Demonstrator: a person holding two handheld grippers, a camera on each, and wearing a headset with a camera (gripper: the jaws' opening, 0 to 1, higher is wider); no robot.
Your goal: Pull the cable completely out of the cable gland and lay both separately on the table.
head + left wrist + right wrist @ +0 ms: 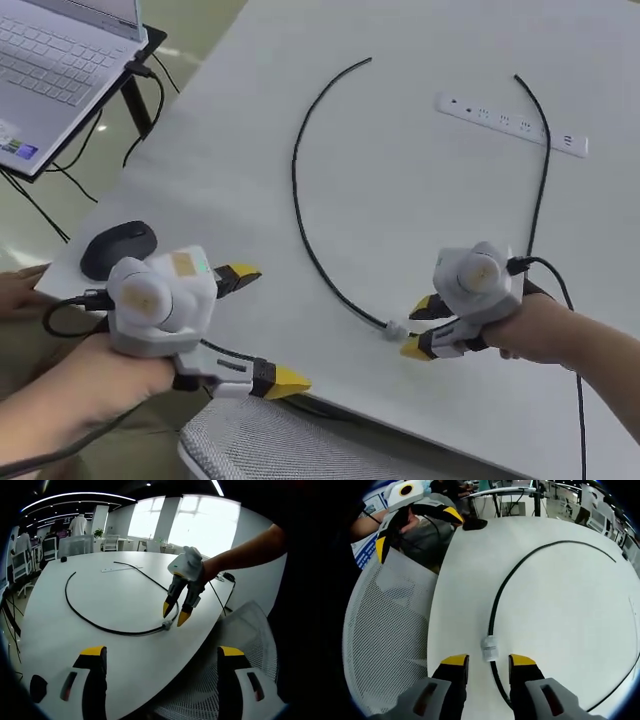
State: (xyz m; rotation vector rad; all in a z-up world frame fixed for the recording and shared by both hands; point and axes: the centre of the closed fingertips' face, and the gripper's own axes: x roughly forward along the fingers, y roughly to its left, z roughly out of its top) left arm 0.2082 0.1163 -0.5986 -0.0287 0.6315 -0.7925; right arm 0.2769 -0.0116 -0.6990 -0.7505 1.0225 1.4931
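A black cable (298, 200) curves across the white table (420, 210), and a small pale cable gland (396, 329) sits on it near the front edge. My right gripper (418, 328) is open just right of the gland, its yellow tips on either side of the cable. In the right gripper view the gland (489, 648) lies on the table a little ahead of the jaws, apart from the fingertips (454, 661). My left gripper (268, 328) is open over the table's left front edge, nothing between its jaws. The left gripper view shows the right gripper (176, 614) at the gland (167, 625).
A white power strip (512, 124) lies at the back right with a second black cable (541, 180) running past it. A black mouse (117, 248) sits at the left edge, a laptop (62, 50) beyond it. A mesh chair (290, 450) stands below the front edge.
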